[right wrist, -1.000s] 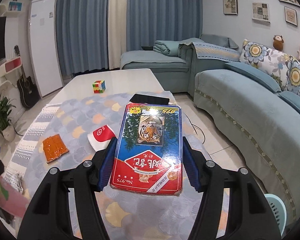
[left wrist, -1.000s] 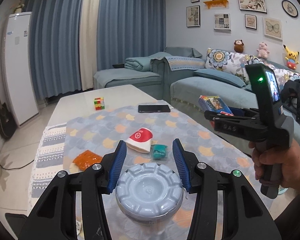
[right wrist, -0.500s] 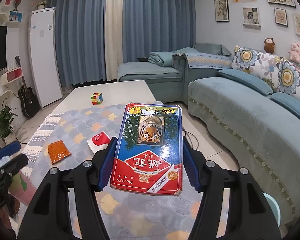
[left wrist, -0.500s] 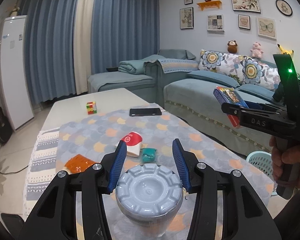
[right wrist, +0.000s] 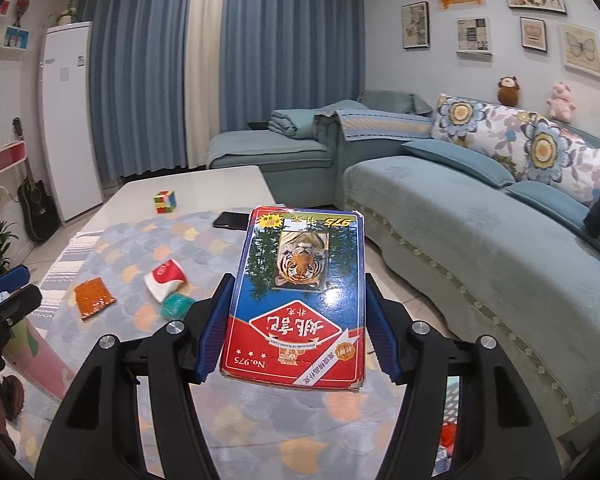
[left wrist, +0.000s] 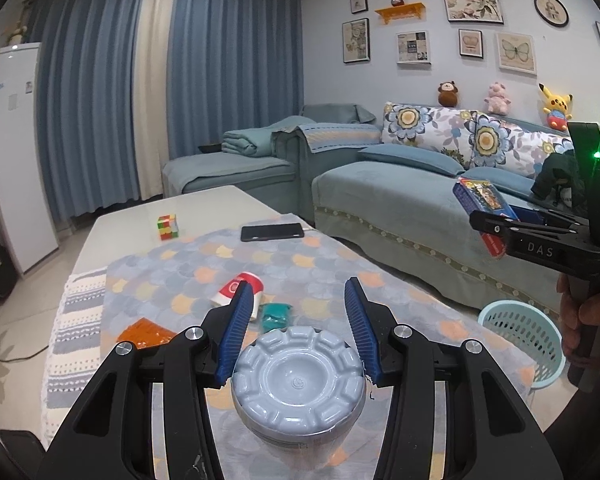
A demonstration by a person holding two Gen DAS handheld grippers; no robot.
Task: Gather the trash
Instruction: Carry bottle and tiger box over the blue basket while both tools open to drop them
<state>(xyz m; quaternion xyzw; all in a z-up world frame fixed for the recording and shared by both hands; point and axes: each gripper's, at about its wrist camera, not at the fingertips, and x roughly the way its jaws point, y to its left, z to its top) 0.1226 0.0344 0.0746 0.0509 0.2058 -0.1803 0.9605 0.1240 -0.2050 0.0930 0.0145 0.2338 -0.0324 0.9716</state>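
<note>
My left gripper (left wrist: 298,308) is shut on a pale blue plastic bottle (left wrist: 299,384), its ribbed bottom facing the camera, above the near table edge. My right gripper (right wrist: 298,300) is shut on a flat card box with a tiger picture (right wrist: 300,296); the box also shows in the left wrist view (left wrist: 482,200), held above a light blue basket (left wrist: 520,340) on the floor. On the patterned cloth (left wrist: 300,264) lie a crushed red-and-white paper cup (left wrist: 240,290), a teal wad (left wrist: 275,314) and an orange packet (left wrist: 146,332).
A Rubik's cube (left wrist: 168,227) and a black phone (left wrist: 272,232) lie further back on the white table (left wrist: 140,216). A blue sofa (left wrist: 400,200) runs along the right. A fridge (left wrist: 16,152) stands at the left, and a guitar (right wrist: 36,204) leans by it.
Both grippers have risen and pulled back from the table, keeping their loads. The right gripper with the box has moved right, and the basket has come into the left wrist view below it.
</note>
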